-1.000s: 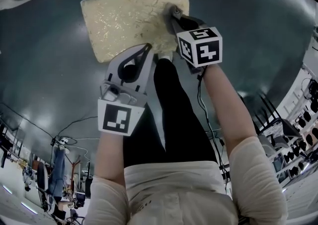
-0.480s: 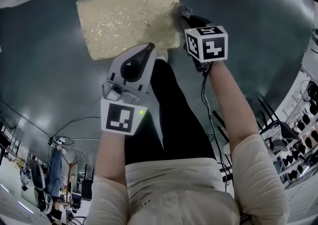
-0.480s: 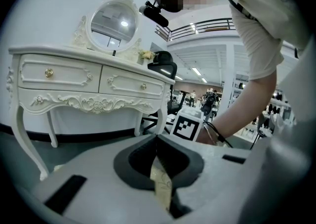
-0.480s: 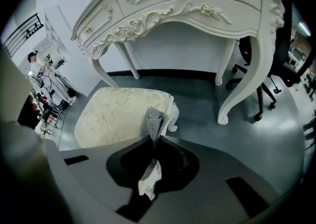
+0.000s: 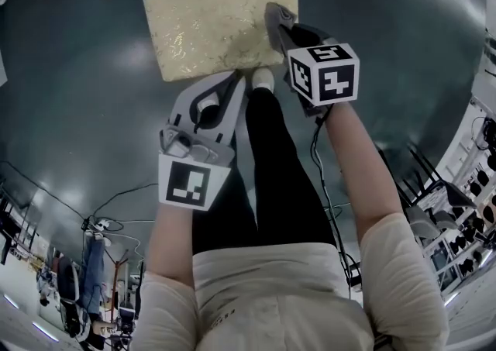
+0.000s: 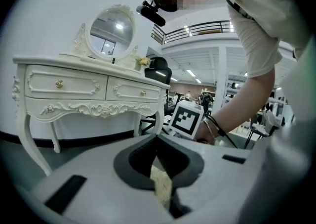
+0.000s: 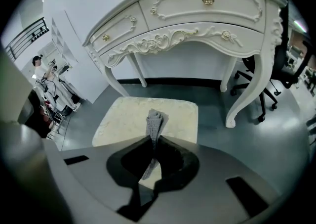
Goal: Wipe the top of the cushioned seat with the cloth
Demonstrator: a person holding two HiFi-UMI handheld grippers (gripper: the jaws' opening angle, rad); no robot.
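Dressing table (image 7: 197, 15): white and carved, ahead of the right gripper and beyond the seat, with a curved leg standing off to the gripper's right

Cushioned seat (image 5: 217, 20): pale gold with a patterned top, below and ahead of the right gripper's tips; its near edge lies just under the left gripper's tips

Right gripper (image 5: 273, 18): over the seat's right side, jaws pinched on the cloth

Left gripper (image 5: 235, 78): jaws pressed together at the tips and carrying nothing; a sliver of seat fabric shows through the gap behind them

Shoe (image 5: 263, 78): between the two grippers, close against the seat's near edge

Cloth (image 7: 154, 121): grey knit, bunched into a narrow wad that stands out past the right gripper's tips; no view settles whether its end touches the seat

Risk, thin contact: the wad is so narrow that each stroke would likely clean only a stripe, leaving most of the top unwiped

Risk, scraping: pressing low enough to flatten the cloth could bring the hard jaw tips onto the woven fabric and snag it

Risk, lost cloth: drag against the textured top could pull the wad out of the pinch

Risk, seat shifting: nothing steadies the seat, so a firm sideways stroke could push it across the floor
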